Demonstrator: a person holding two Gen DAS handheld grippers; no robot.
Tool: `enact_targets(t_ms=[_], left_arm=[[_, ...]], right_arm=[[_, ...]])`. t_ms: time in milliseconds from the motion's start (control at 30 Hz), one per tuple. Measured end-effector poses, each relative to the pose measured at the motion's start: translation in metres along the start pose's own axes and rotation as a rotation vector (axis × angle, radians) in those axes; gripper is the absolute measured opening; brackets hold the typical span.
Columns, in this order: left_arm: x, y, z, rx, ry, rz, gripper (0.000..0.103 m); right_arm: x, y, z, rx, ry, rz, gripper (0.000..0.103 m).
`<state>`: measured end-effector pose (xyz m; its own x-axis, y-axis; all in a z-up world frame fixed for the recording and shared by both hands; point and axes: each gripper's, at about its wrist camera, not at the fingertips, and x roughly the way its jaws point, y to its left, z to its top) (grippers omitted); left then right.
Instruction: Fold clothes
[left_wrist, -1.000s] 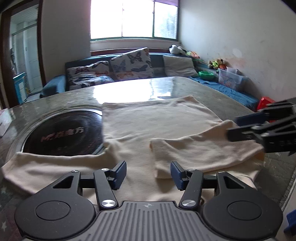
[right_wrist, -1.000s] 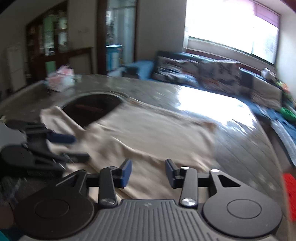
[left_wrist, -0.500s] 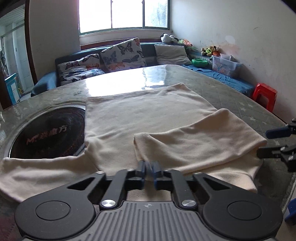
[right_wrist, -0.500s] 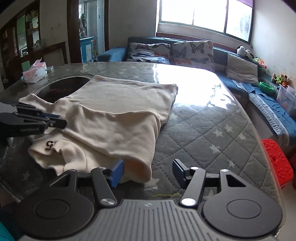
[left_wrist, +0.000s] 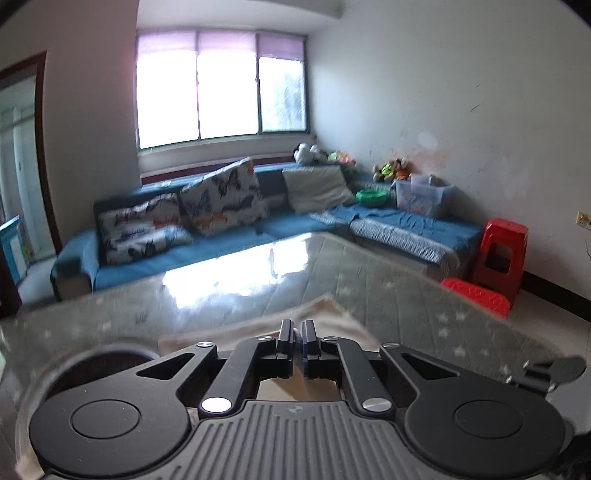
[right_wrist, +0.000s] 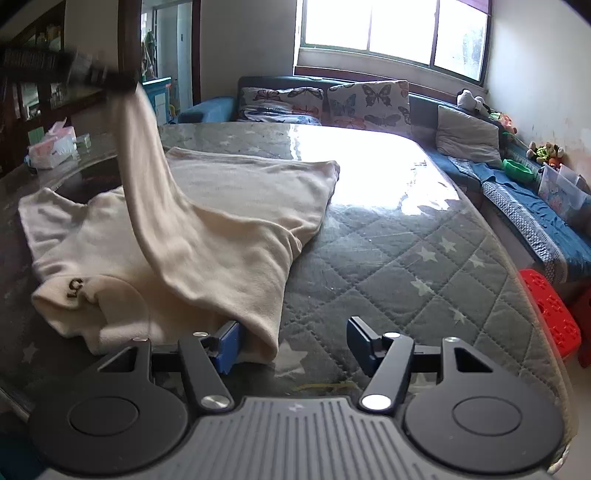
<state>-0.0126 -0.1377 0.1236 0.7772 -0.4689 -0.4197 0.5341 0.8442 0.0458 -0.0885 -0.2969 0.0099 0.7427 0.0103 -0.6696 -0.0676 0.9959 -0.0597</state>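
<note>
A cream sweater (right_wrist: 240, 206) lies spread on the quilted table (right_wrist: 406, 258). Its sleeve (right_wrist: 147, 177) rises in a taut band to my left gripper (right_wrist: 127, 79), which is shut on the sleeve's end high at the upper left. In the left wrist view the left gripper (left_wrist: 297, 328) shows closed jaws with a sliver of cream cloth (left_wrist: 332, 314) beneath them. My right gripper (right_wrist: 291, 343) sits low at the table's near edge, its jaws opening. The folded sweater corner lies against its left finger (right_wrist: 227, 345), and the pads are not pressing it.
A dark round inset (right_wrist: 74, 181) lies in the table under the sweater's left side. A tissue pack (right_wrist: 51, 147) sits at the far left. Red stools (right_wrist: 550, 310) stand to the right of the table. A blue sofa (left_wrist: 221, 236) with cushions runs behind.
My left gripper closed on the sleeve and lifted it up, so its camera now looks over the table. My right gripper dropped to the near sweater corner and widened.
</note>
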Motion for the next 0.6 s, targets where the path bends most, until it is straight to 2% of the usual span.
enact_targets(t_ms=[167, 300, 500, 600], left_arm=[[-0.008, 0.010, -0.009, -0.015, -0.005, 0.012, 0.005], [-0.006, 0.025, -0.043, -0.028, 0.065, 0.042, 0.005], [0.008, 0.046, -0.104, -0.054, 0.236, 0.093, 0.007], [0.004, 0.052, -0.116, -0.073, 0.258, 0.107, 0.007]], right_arm=[[-0.006, -0.007, -0.002, 0.008, -0.018, -0.067, 0.063], [-0.006, -0.015, -0.007, 0.022, -0.002, -0.081, 0.063], [-0.008, -0.016, -0.007, -0.004, 0.017, -0.080, 0.066], [-0.016, -0.016, -0.007, -0.028, 0.032, -0.067, 0.066]])
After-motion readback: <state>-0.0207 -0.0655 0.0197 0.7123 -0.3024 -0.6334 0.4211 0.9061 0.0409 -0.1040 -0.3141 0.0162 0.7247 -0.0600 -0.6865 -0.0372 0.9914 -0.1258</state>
